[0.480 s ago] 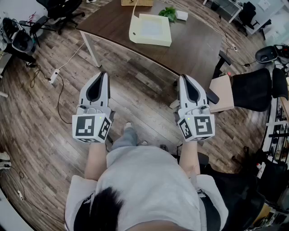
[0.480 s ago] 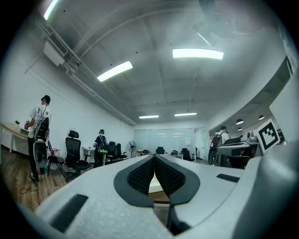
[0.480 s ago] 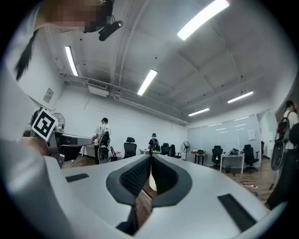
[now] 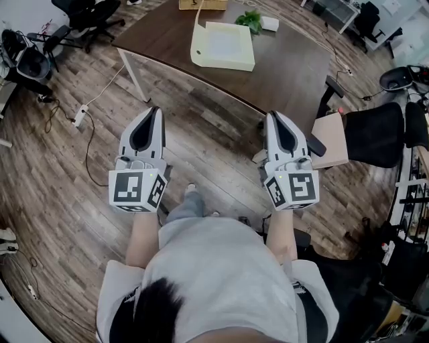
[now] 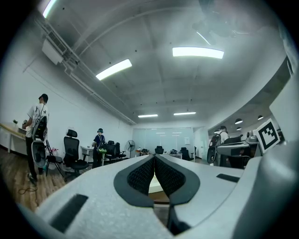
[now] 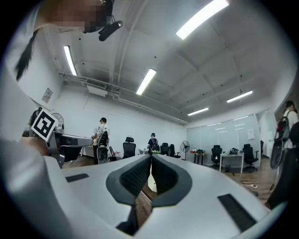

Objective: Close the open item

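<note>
Fingers of the left gripper are pressed together with nothing between them. The right gripper is the same, its fingers meeting at the tips and holding nothing. I hold both grippers out in front of my body, side by side and well apart, pointing forward over bare wooden floor.

A pale cream box lies flat on the dark surface ahead, towards its left end, with its lighter inside facing up. I judge this to be the open item, though I cannot make out a lid or hinge from here. Nothing of the task is done: neither gripper is near the box. Approaching it, finding the lid and folding it shut are all left to do.

For room to move, the floor between me and the surface is open. The surface's near edge runs slantwise across my path, with a white leg at its left corner. A black chair and a tan board stand beside the right gripper, so I judge the left side freer. A cable trails on the floor at the left. A small plant sits just beyond the box.
</note>
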`<state>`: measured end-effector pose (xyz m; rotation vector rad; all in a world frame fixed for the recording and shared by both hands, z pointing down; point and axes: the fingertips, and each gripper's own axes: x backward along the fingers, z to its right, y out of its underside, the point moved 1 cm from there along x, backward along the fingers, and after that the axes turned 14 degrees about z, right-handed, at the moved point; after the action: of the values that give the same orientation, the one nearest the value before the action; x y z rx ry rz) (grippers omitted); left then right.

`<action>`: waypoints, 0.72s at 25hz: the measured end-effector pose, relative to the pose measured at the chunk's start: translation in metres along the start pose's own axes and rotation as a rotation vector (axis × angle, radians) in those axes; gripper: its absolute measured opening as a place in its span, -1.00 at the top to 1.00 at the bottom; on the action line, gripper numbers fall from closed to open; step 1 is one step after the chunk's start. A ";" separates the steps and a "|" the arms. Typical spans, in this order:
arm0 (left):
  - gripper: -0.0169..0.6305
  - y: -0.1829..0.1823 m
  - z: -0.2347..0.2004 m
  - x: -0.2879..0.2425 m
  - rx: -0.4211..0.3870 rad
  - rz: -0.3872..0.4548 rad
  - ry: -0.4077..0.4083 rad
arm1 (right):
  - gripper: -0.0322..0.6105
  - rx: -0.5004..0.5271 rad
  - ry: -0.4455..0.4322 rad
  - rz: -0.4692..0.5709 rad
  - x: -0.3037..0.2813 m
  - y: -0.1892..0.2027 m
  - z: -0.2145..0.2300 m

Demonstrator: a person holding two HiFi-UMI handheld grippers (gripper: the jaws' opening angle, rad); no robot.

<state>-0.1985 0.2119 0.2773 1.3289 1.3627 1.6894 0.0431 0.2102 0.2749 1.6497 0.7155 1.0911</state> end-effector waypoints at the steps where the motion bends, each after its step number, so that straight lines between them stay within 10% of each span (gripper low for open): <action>1: 0.92 0.001 -0.001 -0.002 0.001 -0.002 0.001 | 0.86 0.001 0.001 -0.001 -0.002 0.001 0.001; 18: 0.92 0.030 -0.042 -0.085 0.019 0.003 0.046 | 0.86 -0.046 0.022 0.015 -0.080 0.035 0.025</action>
<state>-0.2060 0.1127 0.2783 1.3110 1.4064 1.7229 0.0301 0.1205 0.2794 1.6082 0.6881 1.1298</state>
